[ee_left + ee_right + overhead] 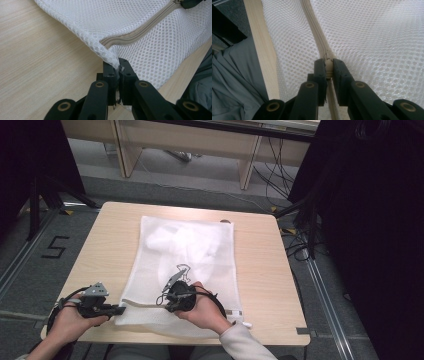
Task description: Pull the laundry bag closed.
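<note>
A white mesh laundry bag lies flat on the wooden table, with white cloth inside showing through. A beige zipper runs along the bag's near edge. My left gripper is at the bag's near left corner, and the left gripper view has its jaws shut on that mesh corner. My right gripper sits over the zipper at the bag's near middle. In the right gripper view it is shut on the zipper pull, with the zipper running away ahead.
The table's near edge is just below the bag, with the person's grey clothing beyond it. Black curtains and tripod legs stand at both sides of the table. Cables lie on the floor behind.
</note>
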### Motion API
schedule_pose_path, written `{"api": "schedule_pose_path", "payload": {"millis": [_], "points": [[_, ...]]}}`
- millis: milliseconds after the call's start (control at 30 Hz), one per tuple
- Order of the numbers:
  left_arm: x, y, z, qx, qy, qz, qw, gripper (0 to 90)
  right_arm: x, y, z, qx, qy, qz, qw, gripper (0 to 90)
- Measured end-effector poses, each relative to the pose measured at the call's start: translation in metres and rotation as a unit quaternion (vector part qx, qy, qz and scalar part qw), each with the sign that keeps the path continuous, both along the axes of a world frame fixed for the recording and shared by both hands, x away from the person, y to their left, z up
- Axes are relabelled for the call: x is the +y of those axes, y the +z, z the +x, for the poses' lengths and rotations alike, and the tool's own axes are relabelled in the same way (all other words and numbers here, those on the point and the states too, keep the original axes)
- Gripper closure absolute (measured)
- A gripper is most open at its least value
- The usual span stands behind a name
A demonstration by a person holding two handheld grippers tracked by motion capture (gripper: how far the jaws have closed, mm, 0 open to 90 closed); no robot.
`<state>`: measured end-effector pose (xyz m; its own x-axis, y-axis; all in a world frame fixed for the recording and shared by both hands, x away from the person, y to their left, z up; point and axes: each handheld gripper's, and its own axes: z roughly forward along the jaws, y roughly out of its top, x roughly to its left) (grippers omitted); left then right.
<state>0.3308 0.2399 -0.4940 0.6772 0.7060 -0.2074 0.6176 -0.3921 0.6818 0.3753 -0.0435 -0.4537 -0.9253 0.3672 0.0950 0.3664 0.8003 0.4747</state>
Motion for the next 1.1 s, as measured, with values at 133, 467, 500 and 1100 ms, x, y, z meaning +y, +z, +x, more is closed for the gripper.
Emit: {"api": "schedule_pose_path", "payload": {"millis": [133,467,500,1100], "points": [[-0.0002,-0.0001,-0.0002,-0.002,-0.001,-0.002,1.0,84.9,-0.0005,-0.0006,0.0002,0.005,-0.004,-0.004,1.0,82.4],[-0.0004,0.0011,-0.0003,0.005,0.007,-0.017,0.9998,85.5,0.0011,-0.0043,0.0007,-0.001,0.01,-0.009,0.9999,82.4],[-0.0009,0.0014,-0.0005,0.006,0.009,-0.017,0.9998,85.5,0.0013,-0.004,-0.0001,0.0,0.006,-0.011,0.9999,82.4],[0.0,0.0032,0.0002,0.002,0.009,0.01,0.9999,86.2,-0.0051,-0.0014,0.005,0.01,-0.009,-0.031,0.9994,82.5]]}}
